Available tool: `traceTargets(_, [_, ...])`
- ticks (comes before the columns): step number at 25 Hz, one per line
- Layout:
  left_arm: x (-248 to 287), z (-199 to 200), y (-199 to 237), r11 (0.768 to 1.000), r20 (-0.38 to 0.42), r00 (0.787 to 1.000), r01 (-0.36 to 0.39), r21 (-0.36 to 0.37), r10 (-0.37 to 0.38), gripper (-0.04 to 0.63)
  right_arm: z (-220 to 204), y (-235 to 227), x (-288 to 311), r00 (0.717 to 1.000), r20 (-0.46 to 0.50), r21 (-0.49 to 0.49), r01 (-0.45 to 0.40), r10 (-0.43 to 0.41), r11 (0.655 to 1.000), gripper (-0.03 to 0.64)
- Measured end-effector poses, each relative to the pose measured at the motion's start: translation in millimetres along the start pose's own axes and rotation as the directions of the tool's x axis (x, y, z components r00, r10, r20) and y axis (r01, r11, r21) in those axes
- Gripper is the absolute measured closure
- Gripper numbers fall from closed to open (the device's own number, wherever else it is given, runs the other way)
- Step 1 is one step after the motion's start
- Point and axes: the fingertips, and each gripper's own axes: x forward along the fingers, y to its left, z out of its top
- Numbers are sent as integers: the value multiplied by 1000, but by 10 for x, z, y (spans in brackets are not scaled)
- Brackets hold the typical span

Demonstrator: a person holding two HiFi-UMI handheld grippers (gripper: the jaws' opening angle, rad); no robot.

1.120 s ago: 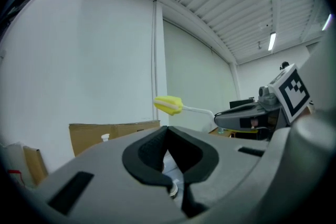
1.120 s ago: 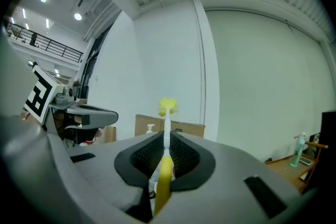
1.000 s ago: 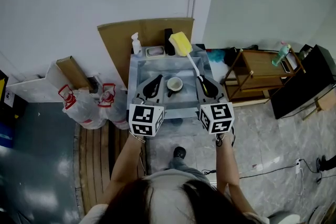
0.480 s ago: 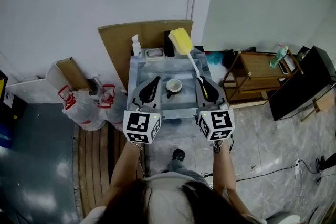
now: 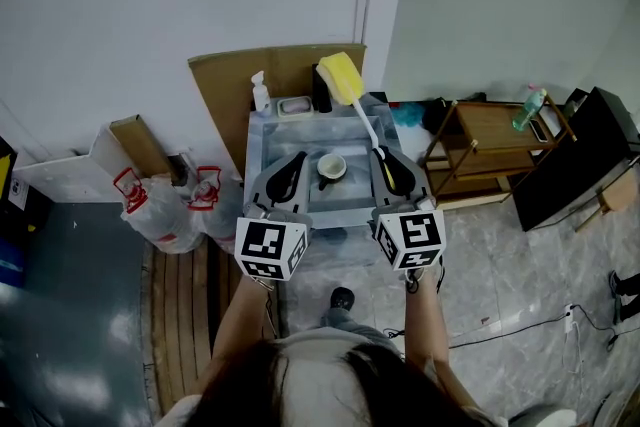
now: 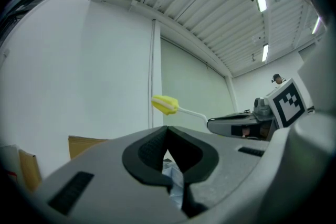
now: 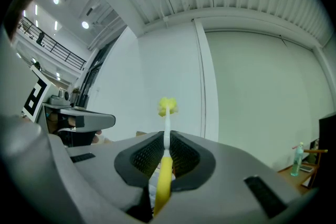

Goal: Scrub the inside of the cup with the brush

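The right gripper (image 7: 166, 153) is clamped on the yellow grip of the brush (image 7: 166, 131). The white stem runs straight out between the jaws to a yellow sponge head. The left gripper (image 6: 167, 150) has its jaws pressed together with nothing between them.

In the head view both grippers are held level with each other over the near part of the table (image 5: 266, 133). The cup (image 5: 331, 166) stands between them, apart from both. The left gripper's tip is just to the cup's left and the right gripper's tip is just to its right. The cup is upright with its mouth open, and nothing is in it. The brush slants away from the right gripper and passes the cup on its right side. Its sponge head is up in the air well beyond the cup, above the far edge of the table.

Beyond the cup, along that far edge, stand a white pump bottle (image 5: 260, 87), a small dish (image 5: 295, 103) and a dark object I cannot make out. A sheet of cardboard (image 5: 222, 85) leans on the wall behind them. Well to the cup's left on the floor are plastic bags (image 5: 160, 210) with red print. Well to its right is a wooden shelf (image 5: 482, 143) with a green bottle (image 5: 531, 105) on it.
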Motion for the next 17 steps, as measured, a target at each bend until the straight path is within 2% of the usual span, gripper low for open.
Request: traceTargets(17, [23,-108,-82,1000,-23,1000,6,-11,-6,588,-28,-99,-76,1000,25,30,6,-7,1000,568])
